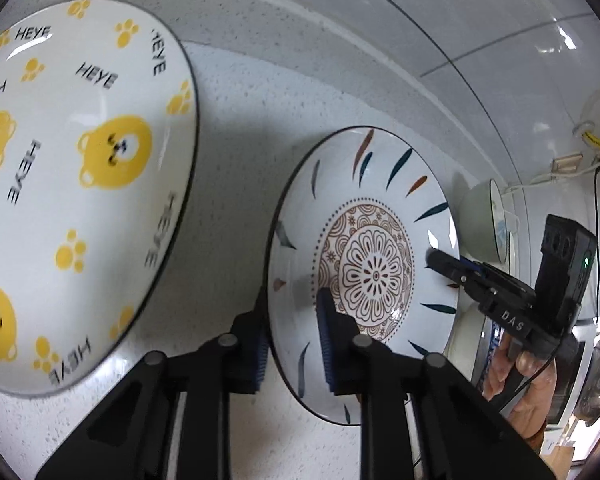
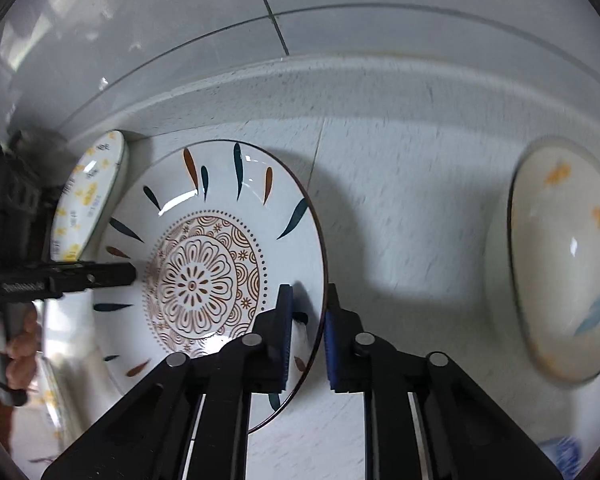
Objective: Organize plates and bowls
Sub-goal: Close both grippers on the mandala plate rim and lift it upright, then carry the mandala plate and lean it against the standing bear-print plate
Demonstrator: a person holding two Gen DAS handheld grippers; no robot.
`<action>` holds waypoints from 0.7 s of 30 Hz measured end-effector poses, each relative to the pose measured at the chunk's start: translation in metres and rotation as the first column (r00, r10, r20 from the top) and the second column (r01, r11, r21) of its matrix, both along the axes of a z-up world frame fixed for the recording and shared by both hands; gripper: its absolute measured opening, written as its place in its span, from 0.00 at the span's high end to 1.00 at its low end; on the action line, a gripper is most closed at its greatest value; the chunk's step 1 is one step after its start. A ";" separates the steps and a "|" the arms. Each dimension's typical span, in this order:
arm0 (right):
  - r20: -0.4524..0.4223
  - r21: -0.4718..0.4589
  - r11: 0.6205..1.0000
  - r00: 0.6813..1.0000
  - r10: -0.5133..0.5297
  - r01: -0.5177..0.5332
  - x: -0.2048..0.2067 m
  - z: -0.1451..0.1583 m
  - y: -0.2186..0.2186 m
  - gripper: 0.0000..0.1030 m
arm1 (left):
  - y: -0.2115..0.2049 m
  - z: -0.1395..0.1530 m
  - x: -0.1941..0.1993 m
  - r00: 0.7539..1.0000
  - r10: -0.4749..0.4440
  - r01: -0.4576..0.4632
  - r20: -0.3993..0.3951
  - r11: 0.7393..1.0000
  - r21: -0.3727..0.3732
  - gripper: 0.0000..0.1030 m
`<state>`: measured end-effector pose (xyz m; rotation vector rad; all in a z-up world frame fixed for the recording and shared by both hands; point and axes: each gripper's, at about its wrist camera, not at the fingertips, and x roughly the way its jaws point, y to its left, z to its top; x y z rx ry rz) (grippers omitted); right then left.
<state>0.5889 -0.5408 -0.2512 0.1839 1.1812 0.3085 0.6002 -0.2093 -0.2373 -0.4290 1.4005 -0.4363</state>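
Plate (image 1: 364,264) sits flat on the speckled worktop (image 1: 236,128), pretty much dead centre between the two tools, and it's being pinched from opposite sides. Left tool (image 1: 292,340) is clamped on the plate's left rim, one pad inside the dish and the other tucked under the outer edge; right tool (image 2: 306,344) does the same on the right rim, so both are gripping the same plate and nothing is loose. Since the plate is round there's no long axis to fuss over; what matters is that the grips sit roughly across from each other, so a lift would probably need both sides raised together or the thing tips. Bear plate (image 1: 72,168) lies close by on the left, nearer the left tool, and looks like the likely stacking spot, though that's only a guess. Bowl (image 2: 568,264) is off to the right, well apart, nearer the right tool. More bowls are half hidden behind the right tool in the left view.
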 end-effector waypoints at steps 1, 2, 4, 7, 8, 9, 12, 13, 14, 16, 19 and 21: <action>-0.014 0.030 1.000 1.000 -0.006 0.007 -0.002 -0.001 -0.003 0.89 | 0.000 0.000 -0.005 1.000 -0.007 0.007 -0.003 1.000 -0.005 0.81; -0.028 0.056 0.998 1.000 -0.015 0.016 -0.006 -0.003 -0.005 0.89 | 0.001 0.000 -0.010 1.000 -0.014 0.014 -0.005 1.000 -0.009 0.82; -0.050 0.085 0.996 0.998 -0.028 0.032 -0.012 -0.004 -0.008 0.90 | 0.004 -0.001 -0.020 1.000 -0.019 0.019 -0.009 1.000 -0.016 0.84; -0.057 0.082 0.996 0.998 -0.027 0.032 -0.022 -0.003 -0.004 0.90 | 0.008 -0.001 -0.031 1.000 -0.018 0.018 -0.004 1.000 -0.016 0.86; -0.057 0.081 0.996 0.998 -0.026 0.031 -0.026 -0.002 -0.002 0.90 | 0.010 -0.001 -0.034 1.000 -0.017 0.017 -0.003 1.000 -0.014 0.86; -0.057 0.081 0.996 0.998 -0.026 0.031 -0.027 -0.002 0.002 0.90 | 0.008 -0.001 -0.035 1.000 -0.013 0.013 -0.003 1.000 -0.012 0.85; -0.048 0.077 0.997 0.999 -0.022 0.025 -0.036 0.002 0.012 0.91 | 0.005 -0.001 -0.036 1.000 -0.009 0.009 -0.002 1.000 -0.003 0.86; -0.043 0.076 0.997 0.999 -0.021 0.025 -0.039 0.004 0.015 0.91 | 0.005 0.000 -0.036 1.000 -0.007 0.007 -0.002 1.000 -0.009 0.86; -0.037 0.075 0.997 0.999 -0.022 0.025 -0.043 0.007 0.019 0.91 | 0.007 0.002 -0.038 1.000 -0.004 0.004 -0.001 1.000 -0.017 0.86; -0.030 0.076 0.997 0.999 -0.024 0.027 -0.052 0.014 0.025 0.91 | 0.011 0.009 -0.046 1.000 -0.006 0.006 0.010 1.000 -0.028 0.86; -0.014 0.082 0.996 0.999 -0.034 0.036 -0.069 0.030 0.034 0.91 | 0.018 0.028 -0.065 0.999 -0.017 0.018 0.038 0.999 -0.039 0.86; 0.001 0.084 0.996 0.999 -0.036 0.036 -0.084 0.044 0.044 0.91 | 0.037 0.047 -0.083 0.998 -0.025 0.028 0.058 0.999 -0.047 0.86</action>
